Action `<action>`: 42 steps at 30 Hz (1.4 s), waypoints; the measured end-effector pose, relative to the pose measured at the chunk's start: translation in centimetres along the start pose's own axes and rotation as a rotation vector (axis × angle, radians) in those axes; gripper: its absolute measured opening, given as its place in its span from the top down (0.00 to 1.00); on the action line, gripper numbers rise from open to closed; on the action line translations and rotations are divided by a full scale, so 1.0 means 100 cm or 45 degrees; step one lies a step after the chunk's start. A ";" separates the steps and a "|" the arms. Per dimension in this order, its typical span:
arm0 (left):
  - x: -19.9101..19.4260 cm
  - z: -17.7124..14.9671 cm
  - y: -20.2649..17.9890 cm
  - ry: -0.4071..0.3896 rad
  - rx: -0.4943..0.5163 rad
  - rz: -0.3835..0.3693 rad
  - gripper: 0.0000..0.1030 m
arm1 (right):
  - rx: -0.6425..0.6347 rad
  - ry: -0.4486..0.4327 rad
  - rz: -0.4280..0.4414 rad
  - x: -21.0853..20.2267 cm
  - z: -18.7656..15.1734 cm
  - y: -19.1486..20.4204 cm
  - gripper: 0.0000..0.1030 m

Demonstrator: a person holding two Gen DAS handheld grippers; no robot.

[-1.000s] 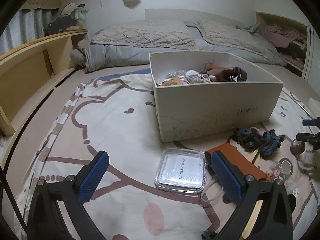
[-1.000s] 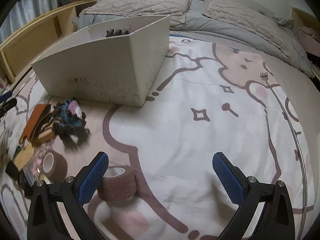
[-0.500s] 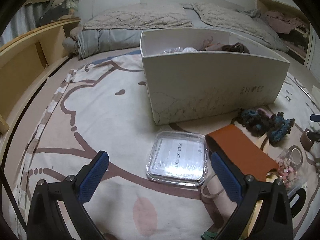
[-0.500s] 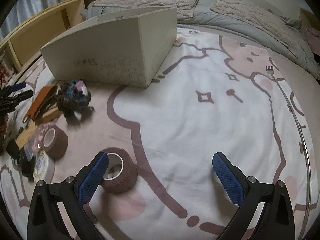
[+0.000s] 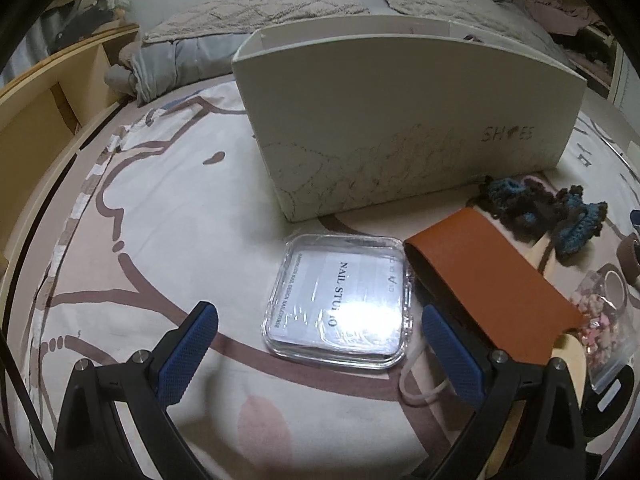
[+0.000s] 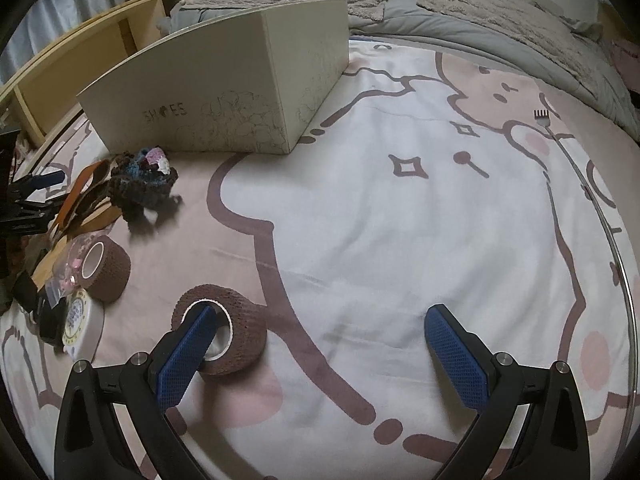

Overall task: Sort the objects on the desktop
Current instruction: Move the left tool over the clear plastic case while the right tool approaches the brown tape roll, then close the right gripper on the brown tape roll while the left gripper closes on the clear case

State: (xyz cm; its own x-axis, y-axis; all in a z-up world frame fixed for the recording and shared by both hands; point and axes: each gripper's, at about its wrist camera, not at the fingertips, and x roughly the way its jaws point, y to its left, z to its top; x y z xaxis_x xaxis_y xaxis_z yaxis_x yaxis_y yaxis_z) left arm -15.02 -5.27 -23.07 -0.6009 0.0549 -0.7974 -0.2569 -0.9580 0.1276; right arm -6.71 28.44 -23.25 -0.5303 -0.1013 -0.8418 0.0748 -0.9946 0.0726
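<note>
I read "NAIL STUDIO" on clear case (image 5: pixel 340 300), "SHOES" on box (image 5: pixel 400 120). L gripper (image 5: pixel 316 344) jaws apart, R gripper (image 6: pixel 316 340) same, empty.

The white box (image 5: pixel 400 120) carries the word "SHOES" on its long side. In front of it, the clear plastic case (image 5: pixel 340 300) has a label reading "NAIL STUDIO".

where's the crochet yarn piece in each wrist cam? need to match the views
Left wrist: crochet piece at right, just below the shoe box's right end, beyond the orange pouch.
Right wrist: crochet piece at upper left, in front of the shoe box, under its SHOES print.
Shared landmark: the SHOES lettering on the box's long side.
</note>
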 end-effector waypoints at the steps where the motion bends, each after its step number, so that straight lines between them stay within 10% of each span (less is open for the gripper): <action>1: 0.002 0.001 0.001 0.007 -0.005 0.005 0.00 | 0.004 0.002 0.004 0.001 -0.001 0.000 0.00; 16: 0.020 0.002 0.010 0.097 -0.093 -0.079 0.01 | 0.003 -0.002 0.006 0.004 -0.005 -0.001 0.00; 23: 0.011 0.001 0.001 0.069 -0.047 -0.136 0.24 | 0.020 -0.019 0.034 0.004 -0.007 -0.005 0.00; 42: -0.008 -0.019 0.026 0.085 -0.090 -0.084 0.24 | 0.041 -0.020 0.057 0.002 -0.009 -0.006 0.00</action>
State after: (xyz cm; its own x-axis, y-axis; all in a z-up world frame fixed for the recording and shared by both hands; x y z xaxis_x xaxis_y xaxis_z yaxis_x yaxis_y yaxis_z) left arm -13.82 -8.38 -23.22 -0.5321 0.1020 -0.8405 -0.2388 -0.9705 0.0334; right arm -6.13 29.06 -23.98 -0.5405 -0.1455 -0.8287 0.0717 -0.9893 0.1270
